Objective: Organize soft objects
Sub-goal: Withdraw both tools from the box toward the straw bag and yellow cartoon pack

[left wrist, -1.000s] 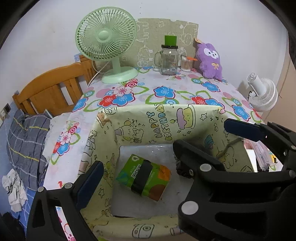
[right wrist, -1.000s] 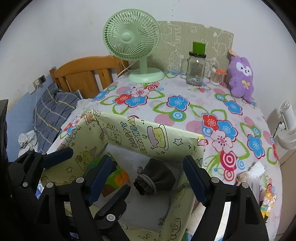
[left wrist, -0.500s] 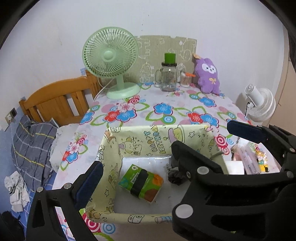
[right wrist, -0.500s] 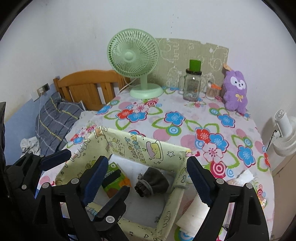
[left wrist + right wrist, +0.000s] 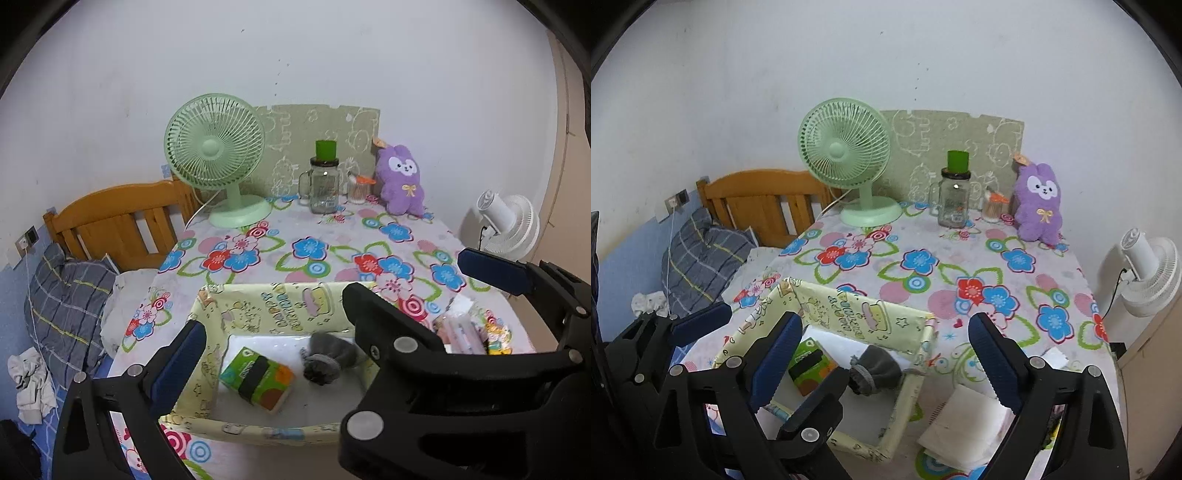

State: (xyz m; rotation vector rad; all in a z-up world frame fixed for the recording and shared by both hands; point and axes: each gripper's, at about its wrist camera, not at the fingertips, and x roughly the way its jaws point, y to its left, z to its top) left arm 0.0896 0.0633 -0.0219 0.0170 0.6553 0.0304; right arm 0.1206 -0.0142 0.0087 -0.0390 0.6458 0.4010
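Left tongs (image 5: 332,310) spread wide, nothing between the pads; they hang above the near side of the yellow box (image 5: 258,430) on the table (image 5: 332,236).

Inside the box, left half: a green-and-orange tissue pack (image 5: 257,384) with a dark band, lying flat on the white floor. We judge it light and squashy, with a slick wrapper; best pinched across its short sides, near the band.

Right half of the box: a grey sock bundle (image 5: 325,356), apart from the pack, cuff toward us. Soft, light and not fragile, we judge; take it across the thick middle, not by the loose cuff.

Right tongs (image 5: 881,347) are opening, nothing between them, over the box's right part.

Far right corner of the table: purple plush (image 5: 1038,205), upright against the wall, well apart from the box. Probably next; grip the body, which should compress.
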